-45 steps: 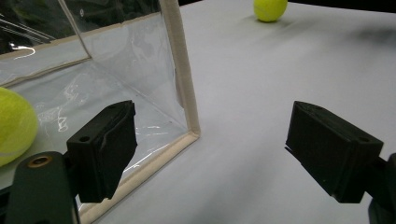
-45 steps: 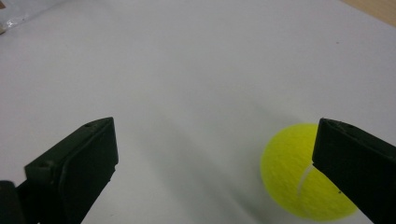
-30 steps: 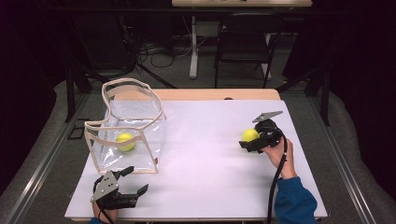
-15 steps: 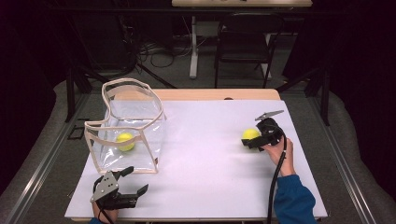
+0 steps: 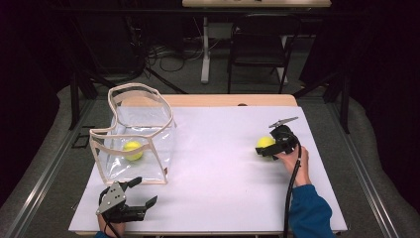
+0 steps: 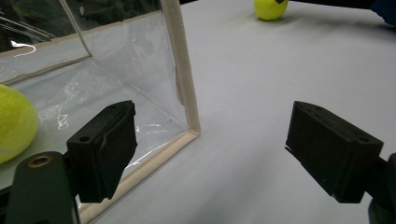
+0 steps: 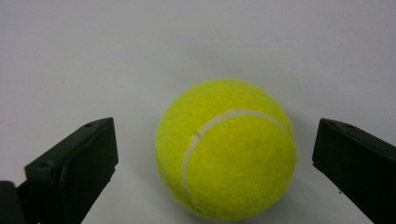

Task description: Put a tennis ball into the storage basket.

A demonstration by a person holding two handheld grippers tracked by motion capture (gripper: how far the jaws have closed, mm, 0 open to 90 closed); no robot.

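Right gripper (image 5: 270,148) sits at mid-right of the high view, jaws spread wide w/ a yellow tennis ball (image 5: 265,143) between them. In the right gripper view the ball (image 7: 226,148) fills the centre-bottom of the frame, resting on the white table top (image 7: 196,42); each black jaw stands off to a side w/ a clear gap, so released, not touching the ball.

Left gripper (image 5: 141,196) is at lower left of the high view, near the front edge of the table (image 5: 223,198), jaws also wide apart, holding nothing. In the left gripper view nothing but bare table (image 6: 261,93) lies between its jaws.

Clear plastic bag (image 5: 133,144) w/ beige trim stands upright at left-centre of the high view, just beyond the left gripper. A second tennis ball (image 5: 132,150) lies inside it, near the bottom. Left gripper view: bag corner (image 6: 182,84) at centre-left, second ball (image 6: 16,122) at the left edge behind the clear wall, and the first ball (image 6: 271,8) far off at the top of the frame.
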